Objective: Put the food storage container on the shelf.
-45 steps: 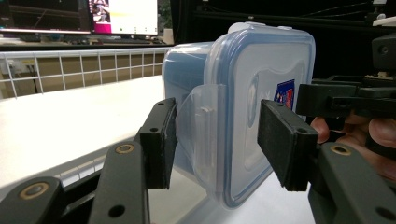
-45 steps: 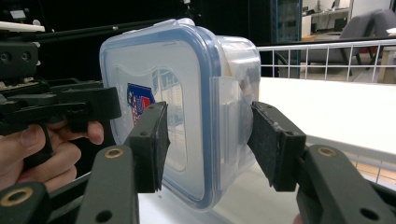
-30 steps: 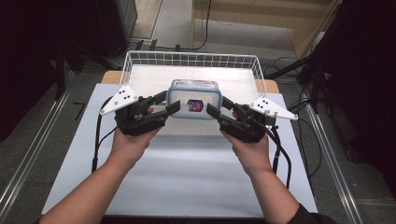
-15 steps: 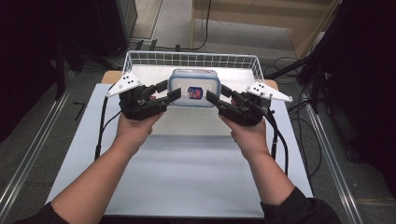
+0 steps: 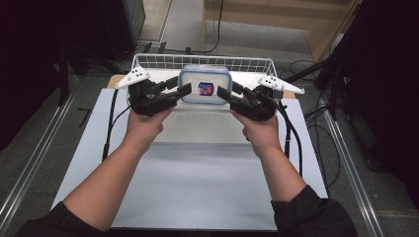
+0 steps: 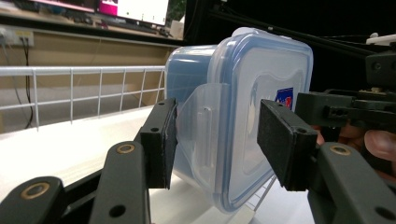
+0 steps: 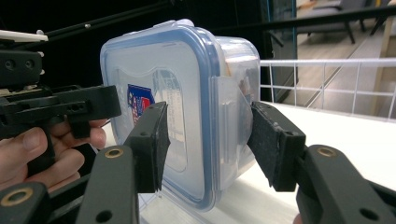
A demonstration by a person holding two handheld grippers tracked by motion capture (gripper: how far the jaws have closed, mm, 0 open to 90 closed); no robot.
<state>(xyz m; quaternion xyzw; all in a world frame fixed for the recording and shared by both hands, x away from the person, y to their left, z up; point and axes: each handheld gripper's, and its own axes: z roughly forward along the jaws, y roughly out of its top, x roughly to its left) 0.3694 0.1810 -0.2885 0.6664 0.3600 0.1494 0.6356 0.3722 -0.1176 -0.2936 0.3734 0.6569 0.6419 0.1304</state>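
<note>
Food container (image 5: 205, 85), clear plastic, blue-rimmed lid, held on edge between my two grippers, over near rim of wire basket (image 5: 148, 61); lower edge seems to rest at that rim; left gripper (image 5: 184, 89) at left side latch, jaws spread around flap (image 6: 198, 135), one pad touching, other apart; right gripper (image 5: 223, 92) likewise astride right latch (image 7: 229, 126), not clenched. Step in hand, as I judge: placing container into basket. Next move: lower it level inside, then back both grippers away sideways.
</note>
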